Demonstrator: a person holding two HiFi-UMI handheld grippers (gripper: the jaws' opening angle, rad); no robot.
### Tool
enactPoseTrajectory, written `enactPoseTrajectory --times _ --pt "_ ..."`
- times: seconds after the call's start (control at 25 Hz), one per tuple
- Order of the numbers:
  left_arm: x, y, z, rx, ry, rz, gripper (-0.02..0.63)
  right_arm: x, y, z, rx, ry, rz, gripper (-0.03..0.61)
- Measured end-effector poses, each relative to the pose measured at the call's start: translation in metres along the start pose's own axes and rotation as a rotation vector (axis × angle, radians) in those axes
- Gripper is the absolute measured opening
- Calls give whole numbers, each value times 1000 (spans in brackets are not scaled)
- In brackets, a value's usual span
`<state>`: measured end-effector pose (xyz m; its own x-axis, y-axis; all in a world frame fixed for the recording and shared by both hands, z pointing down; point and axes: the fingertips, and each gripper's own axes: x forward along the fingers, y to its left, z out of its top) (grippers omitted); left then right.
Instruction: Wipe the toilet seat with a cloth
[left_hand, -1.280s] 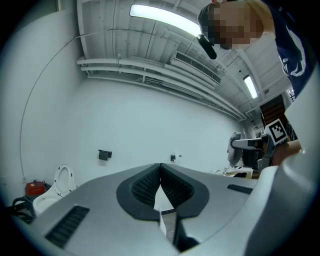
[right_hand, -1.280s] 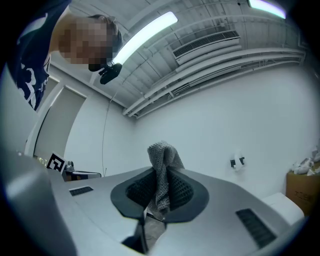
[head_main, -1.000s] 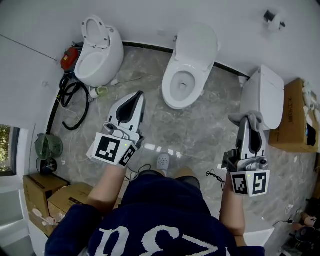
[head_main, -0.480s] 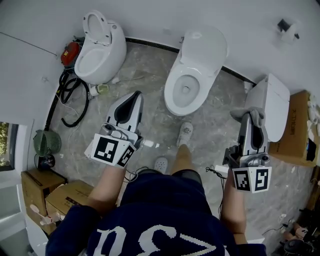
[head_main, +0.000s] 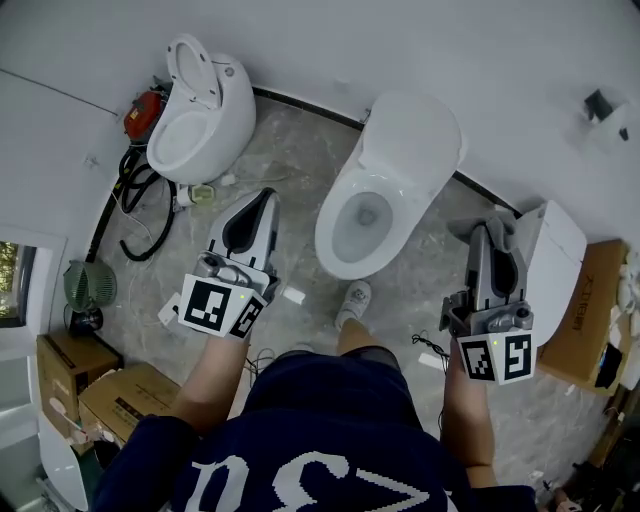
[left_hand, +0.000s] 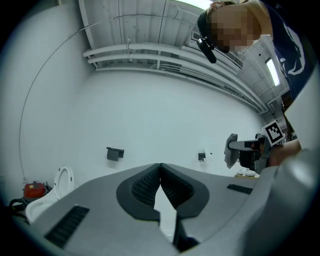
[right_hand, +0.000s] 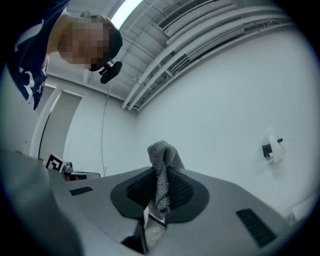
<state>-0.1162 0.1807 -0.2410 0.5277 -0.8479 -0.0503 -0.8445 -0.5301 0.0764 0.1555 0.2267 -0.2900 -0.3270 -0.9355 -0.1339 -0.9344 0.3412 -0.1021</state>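
Right tool (head_main: 488, 240) clamps grey cloth (right_hand: 161, 160), 3 o'clock of toilet seat (head_main: 335, 228) | left tool (head_main: 264, 200) jaws pressed together, empty, 9 o'clock | wiping apparently not yet begun

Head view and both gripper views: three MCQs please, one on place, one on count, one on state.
1. Where is the cloth?
A) on the floor
B) between the right gripper's jaws
C) draped over a toilet rim

2. How many toilets stand along the wall in the head view?
A) one
B) two
C) three

3. The left gripper's jaws are:
A) together, empty
B) wide apart
C) shut on a cloth

Answers:
1. B, the grey cloth is pinched there in the right gripper view.
2. C, there is a left toilet, a middle toilet and a right toilet.
3. A, they meet with nothing between.
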Motion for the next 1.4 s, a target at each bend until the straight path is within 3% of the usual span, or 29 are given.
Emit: enactPoseTrajectory --times 0.4,0.8,1.08,1.4 --pt "112 26 -34 -17 37 91 20 105 -87 -44 29 91 90 61" --pt "201 52 -107 -107 101 20 20 150 -124 -124 53 220 7 61" --pt "249 72 -162 -107 154 -28 20 172 -152 -195 55 316 -75 64" --pt "280 83 -240 -98 236 -65 20 190 -179 -290 37 422 -107 64"
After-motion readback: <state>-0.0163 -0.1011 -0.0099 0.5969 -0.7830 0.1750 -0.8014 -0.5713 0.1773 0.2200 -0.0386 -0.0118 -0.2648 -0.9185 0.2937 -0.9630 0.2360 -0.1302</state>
